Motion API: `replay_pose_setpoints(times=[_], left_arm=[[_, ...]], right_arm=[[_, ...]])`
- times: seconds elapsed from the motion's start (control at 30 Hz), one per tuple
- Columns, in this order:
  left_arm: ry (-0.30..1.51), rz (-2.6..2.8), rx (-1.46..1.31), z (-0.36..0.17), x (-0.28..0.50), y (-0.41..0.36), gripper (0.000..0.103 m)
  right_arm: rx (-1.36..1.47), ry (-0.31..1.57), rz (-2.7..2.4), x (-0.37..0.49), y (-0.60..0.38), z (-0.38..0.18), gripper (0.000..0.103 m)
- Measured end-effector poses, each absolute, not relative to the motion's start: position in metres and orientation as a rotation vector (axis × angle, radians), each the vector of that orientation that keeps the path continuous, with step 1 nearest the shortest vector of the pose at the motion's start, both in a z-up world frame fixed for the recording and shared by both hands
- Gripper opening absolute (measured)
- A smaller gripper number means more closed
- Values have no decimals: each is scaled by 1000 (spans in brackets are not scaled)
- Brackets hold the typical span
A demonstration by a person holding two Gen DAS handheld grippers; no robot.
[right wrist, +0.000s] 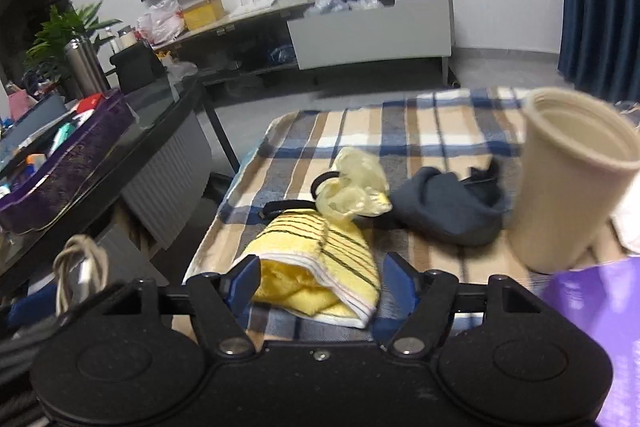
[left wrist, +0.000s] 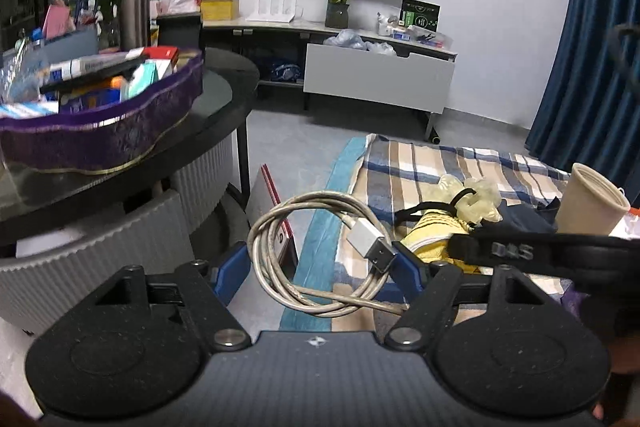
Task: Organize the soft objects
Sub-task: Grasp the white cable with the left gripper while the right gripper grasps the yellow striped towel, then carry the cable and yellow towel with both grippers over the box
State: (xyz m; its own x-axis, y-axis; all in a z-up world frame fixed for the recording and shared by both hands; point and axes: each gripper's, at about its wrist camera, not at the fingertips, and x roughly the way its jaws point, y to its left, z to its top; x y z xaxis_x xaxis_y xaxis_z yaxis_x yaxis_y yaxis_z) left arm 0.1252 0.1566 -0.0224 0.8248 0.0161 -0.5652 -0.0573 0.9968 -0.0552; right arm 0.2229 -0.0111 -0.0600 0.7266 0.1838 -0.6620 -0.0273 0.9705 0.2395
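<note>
Left wrist view: left gripper [left wrist: 320, 267] with blue fingers [left wrist: 232, 273] spread apart, coiled USB cable [left wrist: 316, 255] looped between them, whether pinched or merely draped not clear; black strap [left wrist: 532, 251] crossing in front at right, unseen from the other camera; purple-edged tray [left wrist: 100, 135] on dark round table [left wrist: 224, 107], filled with boxes and packets; steel tumbler [left wrist: 134, 15] behind it. Right wrist view: right gripper [right wrist: 320, 287] released, jaws wide on either side of folded yellow striped towel [right wrist: 320, 259], pads not pressing it; towel resting on plaid blanket [right wrist: 420, 131]; crumpled pale glove [right wrist: 356, 187] with black hair tie [right wrist: 320, 183] touching towel's far end; dark blue cloth [right wrist: 444, 211] just beside glove; beige cup [right wrist: 572, 179] upright at right, interior bare as far as visible; purple sheet [right wrist: 592, 307] at lower right, shown only here.
</note>
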Motion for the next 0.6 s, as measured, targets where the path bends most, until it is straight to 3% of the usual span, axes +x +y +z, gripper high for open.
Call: replay_pose_setpoints(times=[0.27,0.33,0.37,0.4,0.43,0.47,0.6], left_arm=[[605,32,-155,-25,124,174,76],[601,35,-150,-24,123,175,76],[601,36,-152,-24,124,175,76],[601,35,-157,-25,123,176,76],[601,35,-160,-25,123,176,76],[601,34,-160,-25,122,176,76],[596,31,-163,-23,119,176,76]], right_arm=[[140,791,92,252,18,-88,87],[130,779,104,248,17,-88,66],[131,780,119,245,16,-85,44],[132,778,134,242,14,-82,29],[124,772,137,238,13,-78,22],[113,763,143,233,12,-73,16],[136,732,190,210,1,-54,13]])
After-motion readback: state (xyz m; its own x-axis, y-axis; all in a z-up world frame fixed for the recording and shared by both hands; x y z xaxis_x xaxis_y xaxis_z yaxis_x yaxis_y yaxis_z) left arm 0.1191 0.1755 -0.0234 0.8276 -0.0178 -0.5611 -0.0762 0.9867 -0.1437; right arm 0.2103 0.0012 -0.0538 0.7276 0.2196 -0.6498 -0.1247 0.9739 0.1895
